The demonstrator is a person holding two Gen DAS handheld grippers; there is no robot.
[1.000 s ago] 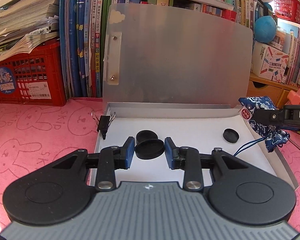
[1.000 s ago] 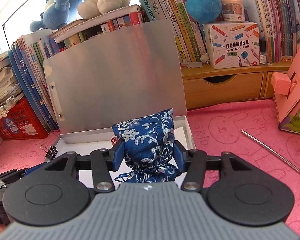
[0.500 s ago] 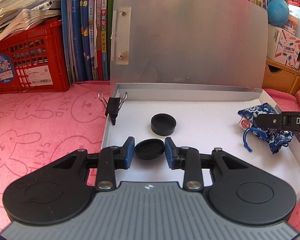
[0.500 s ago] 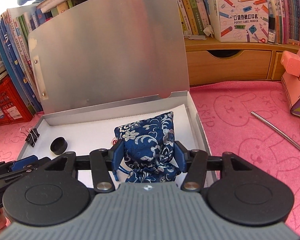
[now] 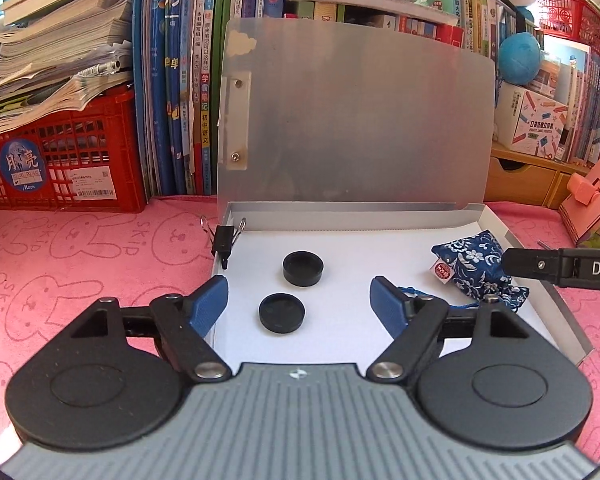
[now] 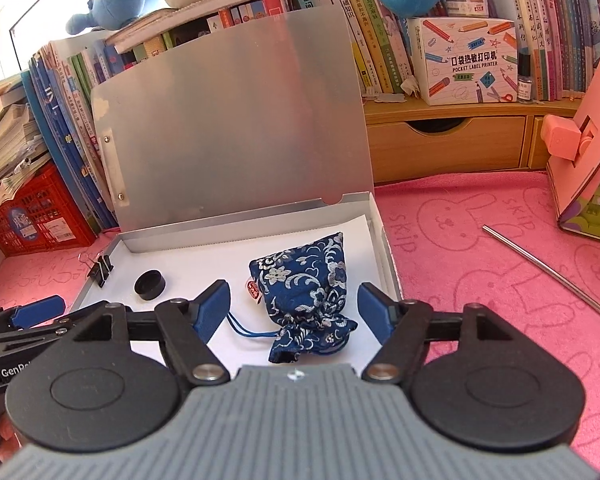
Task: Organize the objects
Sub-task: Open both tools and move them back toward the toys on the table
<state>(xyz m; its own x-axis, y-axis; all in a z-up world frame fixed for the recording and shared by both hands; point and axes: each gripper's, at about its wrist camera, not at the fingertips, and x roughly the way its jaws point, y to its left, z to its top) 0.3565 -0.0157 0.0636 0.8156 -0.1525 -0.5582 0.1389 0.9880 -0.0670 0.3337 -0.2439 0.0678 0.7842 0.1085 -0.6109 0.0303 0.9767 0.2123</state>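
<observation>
- Left gripper (image 5: 299,304): blue pads spread and opening; small round black cap (image 5: 282,313) lies flat between them, untouched. Judged: just released for storage.
- Right gripper (image 6: 294,307): jaws likewise opening; blue floral brocade drawstring pouch (image 6: 306,292) lies between pads, clear of both.
- Both sit on the white floor of the shallow grey plastic file box (image 5: 536,312), lid propped upright for access.
- Second black round cap (image 5: 303,268) just behind the first; black binder clip (image 5: 225,239) at the box's left wall.
- Thin metal rod (image 6: 548,272) on pink cloth, outside the box; judged not yet sorted.
</observation>
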